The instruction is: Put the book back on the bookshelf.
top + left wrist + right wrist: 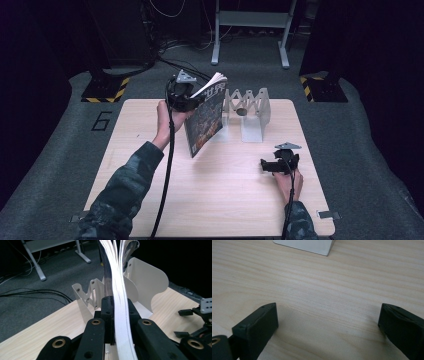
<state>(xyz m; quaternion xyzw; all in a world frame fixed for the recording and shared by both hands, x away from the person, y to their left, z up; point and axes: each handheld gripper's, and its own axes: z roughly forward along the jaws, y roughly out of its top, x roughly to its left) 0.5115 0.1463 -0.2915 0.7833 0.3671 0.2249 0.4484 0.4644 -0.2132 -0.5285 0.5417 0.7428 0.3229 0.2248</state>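
Note:
A magazine with a dark cover hangs upright above the back of the wooden table, tilted, its lower corner close to the tabletop. My left gripper is shut on its upper edge. In the left gripper view the black jaws clamp the white page edges of the magazine, left gripper. A white accordion book rack stands just right of the magazine, rack. My right gripper rests low at the table's right side, open, with bare wood between its fingers, right gripper.
The rack's flat white base plate lies ahead of the right gripper. Its other gripper shows at the right of the left gripper view. Grey carpet, cables and stand feet lie beyond the table's far edge.

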